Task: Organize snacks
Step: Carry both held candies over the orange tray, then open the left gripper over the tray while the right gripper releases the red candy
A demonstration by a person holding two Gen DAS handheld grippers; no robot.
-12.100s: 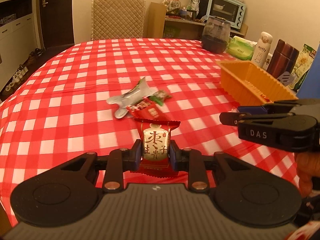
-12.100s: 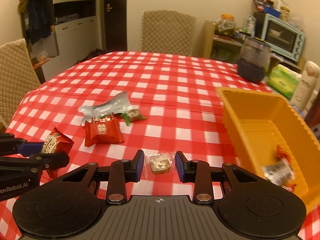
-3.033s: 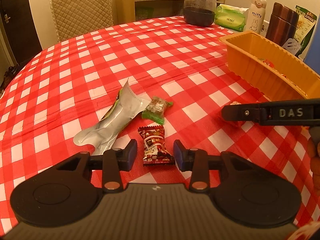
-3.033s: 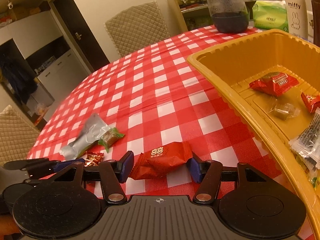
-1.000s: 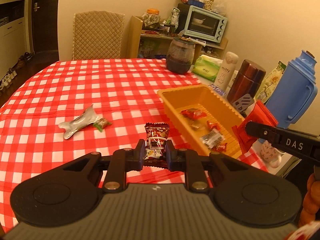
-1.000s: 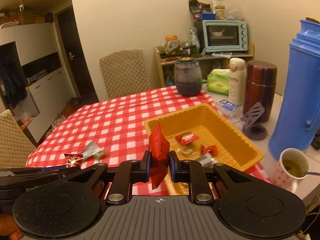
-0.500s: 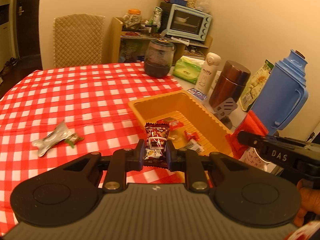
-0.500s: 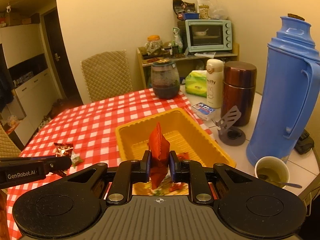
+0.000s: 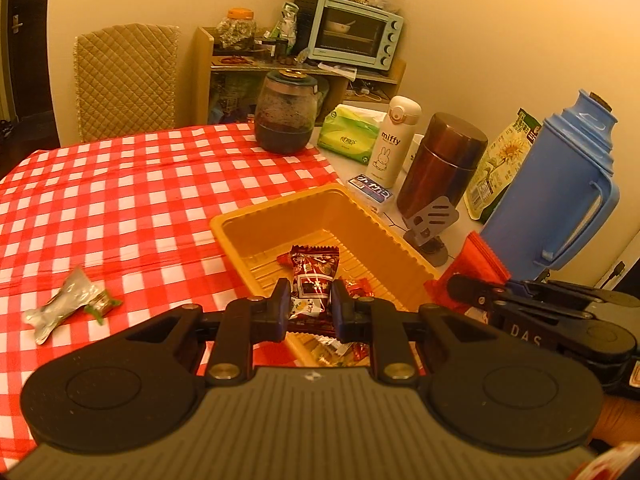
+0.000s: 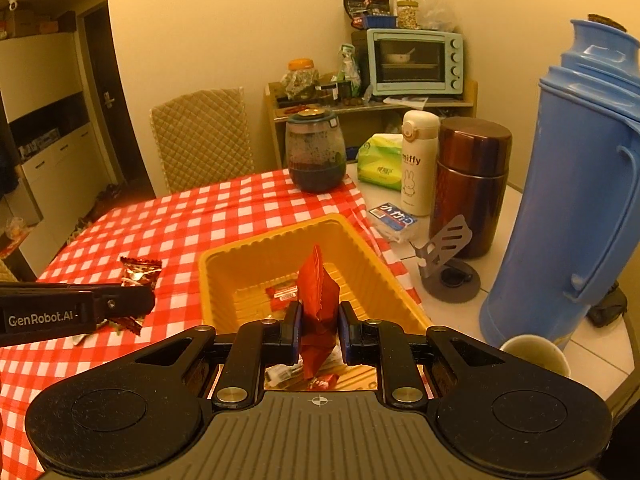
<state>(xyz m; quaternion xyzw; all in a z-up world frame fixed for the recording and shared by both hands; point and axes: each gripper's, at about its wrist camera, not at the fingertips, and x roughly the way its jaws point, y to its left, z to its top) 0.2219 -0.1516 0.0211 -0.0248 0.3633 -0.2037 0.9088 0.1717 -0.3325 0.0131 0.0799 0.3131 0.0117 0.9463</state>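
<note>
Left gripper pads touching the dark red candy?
Touching. Left wrist view: left gripper has both pads pressed against the dark red candy, holding it over the yellow tray.

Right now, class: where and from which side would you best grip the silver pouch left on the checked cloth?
Probably across the narrow middle of the silver pouch, coming from above: it lies flat and long, and the green candy sits against one end.

Both grippers off the cloth, now over the tray.
Left gripper, open around the brown candy three seconds back, now clamps it above the orange tray; right gripper likewise carries the red packet at frame centre.
</note>
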